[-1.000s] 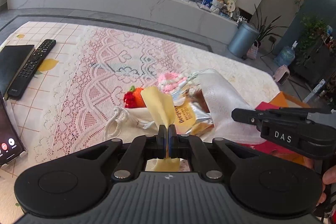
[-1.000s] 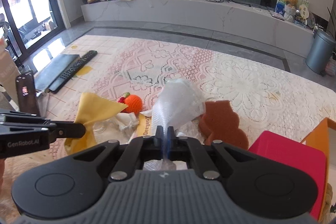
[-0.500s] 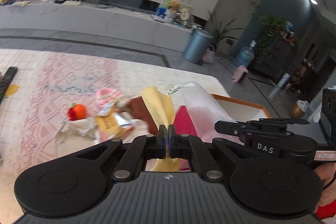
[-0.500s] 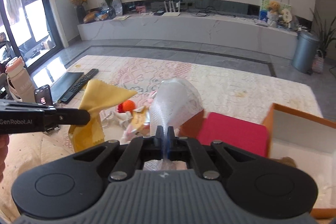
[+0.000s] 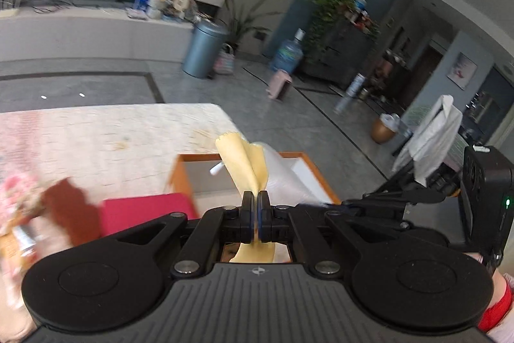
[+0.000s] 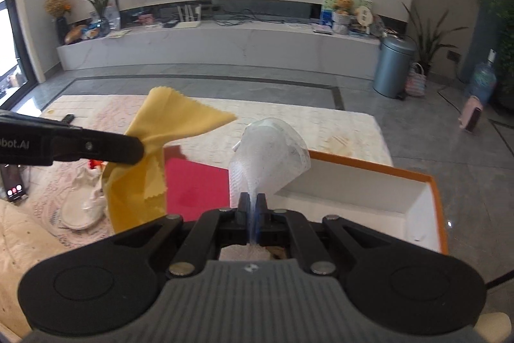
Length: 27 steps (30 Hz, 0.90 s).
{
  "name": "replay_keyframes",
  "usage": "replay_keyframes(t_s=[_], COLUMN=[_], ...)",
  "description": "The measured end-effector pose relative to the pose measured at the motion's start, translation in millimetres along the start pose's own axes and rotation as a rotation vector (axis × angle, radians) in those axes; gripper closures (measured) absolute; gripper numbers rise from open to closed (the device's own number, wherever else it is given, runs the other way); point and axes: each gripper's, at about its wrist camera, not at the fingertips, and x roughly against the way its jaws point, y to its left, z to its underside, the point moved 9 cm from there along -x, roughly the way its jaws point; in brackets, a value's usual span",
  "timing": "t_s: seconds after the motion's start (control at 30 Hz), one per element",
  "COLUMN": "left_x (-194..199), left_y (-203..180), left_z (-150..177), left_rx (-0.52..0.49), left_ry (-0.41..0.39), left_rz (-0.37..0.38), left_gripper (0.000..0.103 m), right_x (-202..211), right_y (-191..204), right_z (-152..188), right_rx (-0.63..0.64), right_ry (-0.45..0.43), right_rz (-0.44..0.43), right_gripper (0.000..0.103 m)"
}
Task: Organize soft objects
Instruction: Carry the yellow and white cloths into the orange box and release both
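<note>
My left gripper [image 5: 256, 198] is shut on a yellow cloth [image 5: 244, 163] that stands up from its fingertips; in the right wrist view the same gripper [image 6: 139, 147] reaches in from the left with the cloth [image 6: 160, 143] hanging from it. My right gripper [image 6: 252, 201] is shut on a white mesh cloth [image 6: 270, 156], held up over the near left corner of an orange-rimmed white box [image 6: 427, 182]. The box [image 5: 180, 169] lies just ahead of the left gripper, with the white cloth [image 5: 282, 179] behind the yellow one.
A red pad [image 6: 196, 185] and a brown felt piece [image 5: 69, 211] lie left of the box on the lace-covered table [image 6: 337, 130]. A white pouch [image 6: 85, 201], an orange toy and a phone [image 6: 14, 187] sit at far left. A grey bin [image 6: 393, 66] stands on the floor beyond.
Both grippers have swung to the right and risen with their cloths, from over the pile of small items to the orange-rimmed box. Neither has let go.
</note>
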Motion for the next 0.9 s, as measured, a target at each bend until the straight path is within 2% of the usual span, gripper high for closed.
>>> replay_keyframes(t_s=[0.2, 0.4, 0.5, 0.63, 0.9], left_x=[-76.6, -139.5, -154.9, -167.4, -178.2], left_y=[5.3, 31.6, 36.5, 38.9, 38.9], left_z=[-7.3, 8.5, 15.4, 23.7, 35.1], left_rx=[0.012, -0.035, -0.093, -0.161, -0.182], left_ry=[0.125, 0.239, 0.277, 0.323, 0.368], left_rz=[0.001, -0.122, -0.196, -0.256, -0.247], left_gripper=[0.101, 0.101, 0.101, 0.101, 0.099], right_x=[-41.5, -104.0, -127.3, -152.3, -177.4], right_y=[-45.5, -82.4, -95.1, -100.4, -100.5], right_z=[3.2, 16.9, 26.1, 36.1, 56.8], right_rx=[-0.035, -0.059, -0.071, -0.082, -0.079], right_ry=[0.077, 0.195, 0.241, 0.292, 0.378], right_rz=[0.029, 0.047, 0.049, 0.053, 0.053], right_gripper=[0.103, 0.103, 0.103, 0.103, 0.101])
